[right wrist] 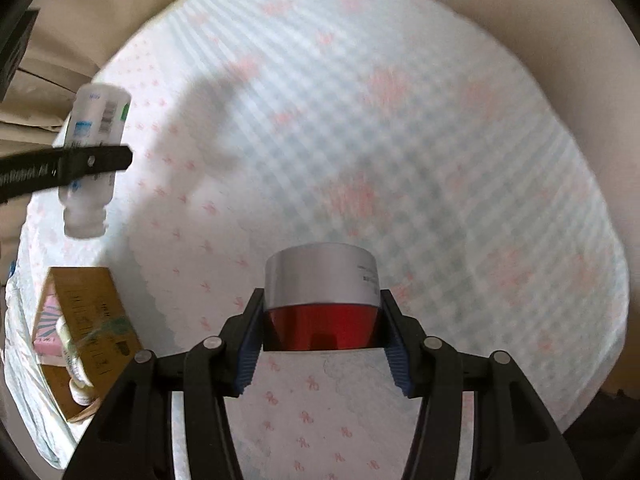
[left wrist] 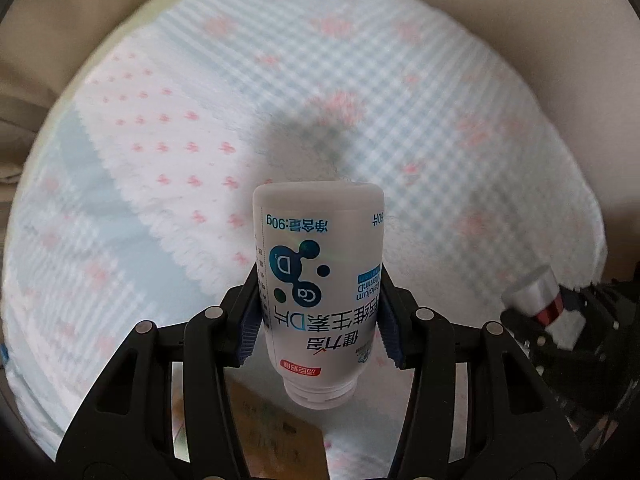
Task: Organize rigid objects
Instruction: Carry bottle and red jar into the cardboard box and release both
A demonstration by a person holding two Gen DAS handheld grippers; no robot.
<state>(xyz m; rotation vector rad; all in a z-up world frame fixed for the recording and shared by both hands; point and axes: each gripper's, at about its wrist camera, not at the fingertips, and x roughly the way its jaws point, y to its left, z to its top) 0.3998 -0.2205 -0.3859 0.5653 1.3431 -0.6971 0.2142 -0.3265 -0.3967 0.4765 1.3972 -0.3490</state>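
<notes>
1. The cardboard box (right wrist: 86,344), brown and open, sits at the far left on the quilt, with a pink carton (right wrist: 48,330) and small bottles inside.
2. The left gripper (left wrist: 319,316) is clamped on the white plastic vitamin bottle with blue print (left wrist: 318,280), held in the air above the cloth with its neck toward the camera.
3. The pale blue-and-white checked quilt with pink motifs (right wrist: 400,140) spreads beneath both tools.
4. The right gripper (right wrist: 322,328) is clenched around the red jar with a silver metallic lid (right wrist: 322,300), lid pointing away, lifted off the quilt.

Bottle (right wrist: 94,160) above the bedspread (right wrist: 400,140), box (right wrist: 86,336) beneath it.
</notes>
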